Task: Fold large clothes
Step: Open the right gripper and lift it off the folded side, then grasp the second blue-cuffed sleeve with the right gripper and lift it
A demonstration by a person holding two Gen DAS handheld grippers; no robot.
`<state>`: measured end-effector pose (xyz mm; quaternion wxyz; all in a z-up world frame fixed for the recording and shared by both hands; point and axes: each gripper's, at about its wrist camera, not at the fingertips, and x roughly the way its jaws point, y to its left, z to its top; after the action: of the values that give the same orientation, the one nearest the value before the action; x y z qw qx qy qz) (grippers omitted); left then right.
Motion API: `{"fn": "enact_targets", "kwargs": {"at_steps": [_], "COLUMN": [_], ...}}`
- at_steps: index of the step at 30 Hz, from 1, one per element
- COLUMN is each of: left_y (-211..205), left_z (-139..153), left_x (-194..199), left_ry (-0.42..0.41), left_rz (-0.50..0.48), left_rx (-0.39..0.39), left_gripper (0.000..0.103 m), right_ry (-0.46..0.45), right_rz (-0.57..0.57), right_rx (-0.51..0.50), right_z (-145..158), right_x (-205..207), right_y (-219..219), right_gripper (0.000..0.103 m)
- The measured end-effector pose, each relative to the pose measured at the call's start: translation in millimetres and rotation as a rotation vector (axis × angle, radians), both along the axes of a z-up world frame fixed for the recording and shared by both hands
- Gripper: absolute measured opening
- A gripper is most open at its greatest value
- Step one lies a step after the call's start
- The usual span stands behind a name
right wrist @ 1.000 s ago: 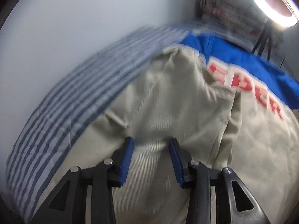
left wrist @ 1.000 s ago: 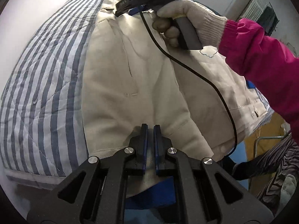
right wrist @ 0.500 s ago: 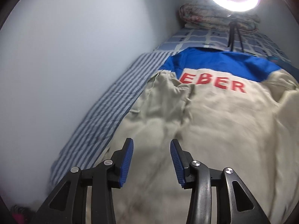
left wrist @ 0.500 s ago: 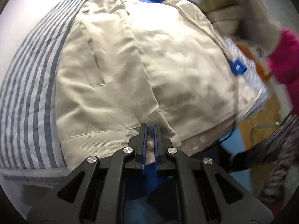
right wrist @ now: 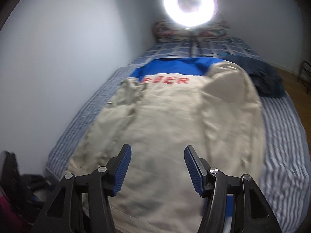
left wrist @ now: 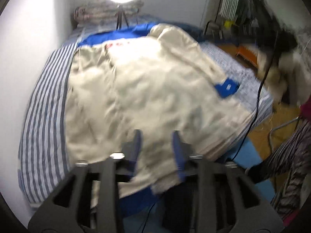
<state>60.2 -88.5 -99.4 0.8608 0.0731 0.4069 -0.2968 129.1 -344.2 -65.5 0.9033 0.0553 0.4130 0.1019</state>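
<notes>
With both sleeves now lying folded in over the body of the jacket (right wrist: 163, 128), I read the step in hand as lining up for the next fold, probably bringing the hem up toward the blue yoke. To do it well I'd grab the hem at two spread points, one per gripper, pinch both layers so the tucked sleeves come along, and lift level so the beige panel doesn't skew on the striped bedsheet (right wrist: 285, 136).

Left gripper (left wrist: 157, 151): jaws have just been opening, now standing apart; the frame is blurred, but beige cloth shows in the gap and looks loose, not pinched. Right gripper (right wrist: 157, 167): jaws have also just been opening further, spread wide, nothing between them, hanging above the cloth.

The jacket lies flat on the bed, back up, red lettering (right wrist: 167, 80) under the blue yoke at the far end, near the ring light (right wrist: 189, 4). In the right wrist view the hem end is directly under and just ahead of the fingers, centred between them. In the left wrist view the hem edge sits right at the fingertips, the jacket stretching away, blue cuff tab (left wrist: 226, 88) off to the right. A dark garment (right wrist: 266, 81) lies beside the jacket's far right shoulder.
</notes>
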Motion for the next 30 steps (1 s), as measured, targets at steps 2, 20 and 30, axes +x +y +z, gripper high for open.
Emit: {"fn": "enact_targets", "kwargs": {"at_steps": [2,20,30], "left_y": [-6.1,-58.5,-91.9], "left_z": [10.3,5.7,-1.7], "left_x": [8.0,72.4,81.3], "left_ry": [0.008,0.188,0.161], "left_rz": [0.001,0.033,-0.017], "left_rx": [-0.036,-0.163,-0.105], "left_gripper": [0.046,0.046,0.046], "right_ry": [0.005,0.262,0.308], "right_rz": [-0.042,-0.415,-0.337], "right_rx": [0.001,0.113,0.059], "right_z": [-1.9,-100.4,-127.5], "right_x": [-8.4,-25.9,-10.8], "right_y": [-20.2,-191.6,-178.7], "right_gripper": [0.06,0.06,0.047]}}
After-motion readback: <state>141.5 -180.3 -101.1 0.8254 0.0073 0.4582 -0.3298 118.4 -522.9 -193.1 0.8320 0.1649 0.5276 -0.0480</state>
